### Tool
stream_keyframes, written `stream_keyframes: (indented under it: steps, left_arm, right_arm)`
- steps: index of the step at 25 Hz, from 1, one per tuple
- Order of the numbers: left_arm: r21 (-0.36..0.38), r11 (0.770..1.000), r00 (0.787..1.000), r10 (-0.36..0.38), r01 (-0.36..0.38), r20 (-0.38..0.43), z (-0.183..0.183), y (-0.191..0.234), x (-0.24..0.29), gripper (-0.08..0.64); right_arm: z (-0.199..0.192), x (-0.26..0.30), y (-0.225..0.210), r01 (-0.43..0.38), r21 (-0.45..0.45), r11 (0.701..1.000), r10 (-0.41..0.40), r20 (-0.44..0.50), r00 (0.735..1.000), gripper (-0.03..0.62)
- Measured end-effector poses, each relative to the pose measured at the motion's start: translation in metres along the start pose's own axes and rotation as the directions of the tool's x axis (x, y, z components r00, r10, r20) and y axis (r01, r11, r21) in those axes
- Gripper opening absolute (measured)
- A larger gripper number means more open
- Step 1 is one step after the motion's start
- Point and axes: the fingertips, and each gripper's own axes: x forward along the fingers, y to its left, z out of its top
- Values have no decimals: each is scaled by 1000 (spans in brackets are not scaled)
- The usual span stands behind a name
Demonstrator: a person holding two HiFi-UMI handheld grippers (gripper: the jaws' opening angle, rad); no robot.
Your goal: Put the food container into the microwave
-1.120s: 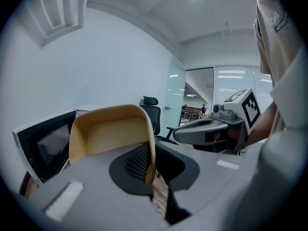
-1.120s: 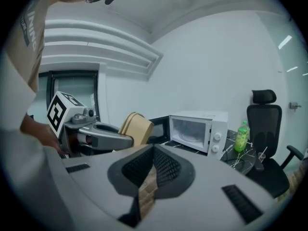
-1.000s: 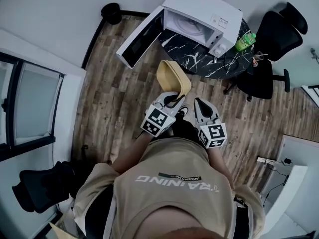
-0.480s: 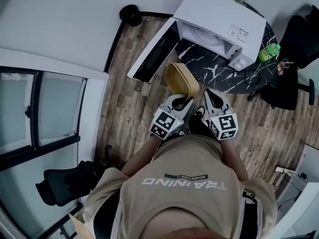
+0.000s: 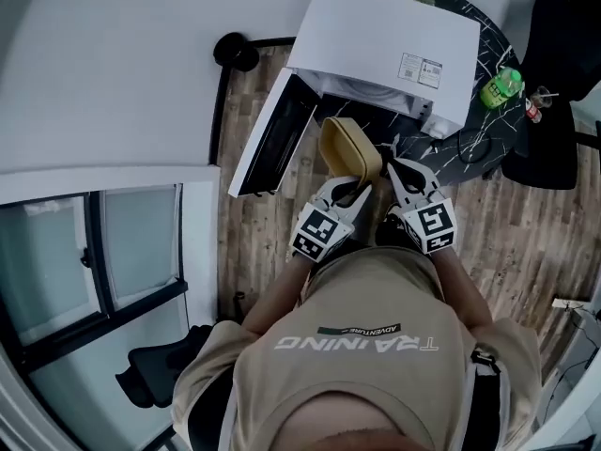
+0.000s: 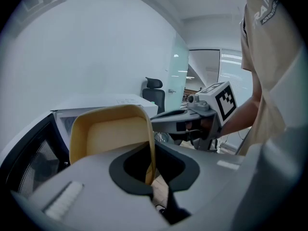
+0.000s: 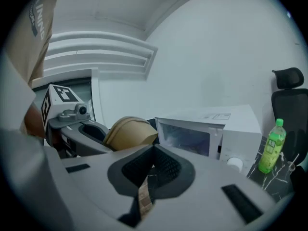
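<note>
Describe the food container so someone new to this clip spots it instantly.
Find the white microwave on the dark marbled table, its door swung open. Just in front of the opening, the left gripper pinches the rim of the food container, the only tan, rounded tub in view.

Round black marble-look table (image 5: 467, 145), white microwave (image 5: 385, 50) on it with its door swung open, green bottle (image 5: 500, 86) upright just beside the microwave, wooden plank floor (image 5: 526, 224) below, black office chair (image 5: 562, 111) by the table.
</note>
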Motion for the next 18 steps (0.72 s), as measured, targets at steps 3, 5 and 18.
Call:
stream_keyframes:
  steps: [3, 5, 18]
  left_arm:
    - [24, 1000, 1000, 11, -11, -2, 8, 12, 11, 25]
    - [20, 1000, 1000, -1, 2, -23, 7, 16, 14, 25]
    - [117, 961, 962, -237, 253, -133, -19, 56, 35, 25]
  right_arm:
    - [0, 5, -15, 5, 8, 1000, -5, 1, 1000, 11]
    - [-2, 5, -21, 22, 25, 999, -22, -3, 1000, 11]
    - [0, 15, -35, 267, 67, 961, -264, -61, 963, 11]
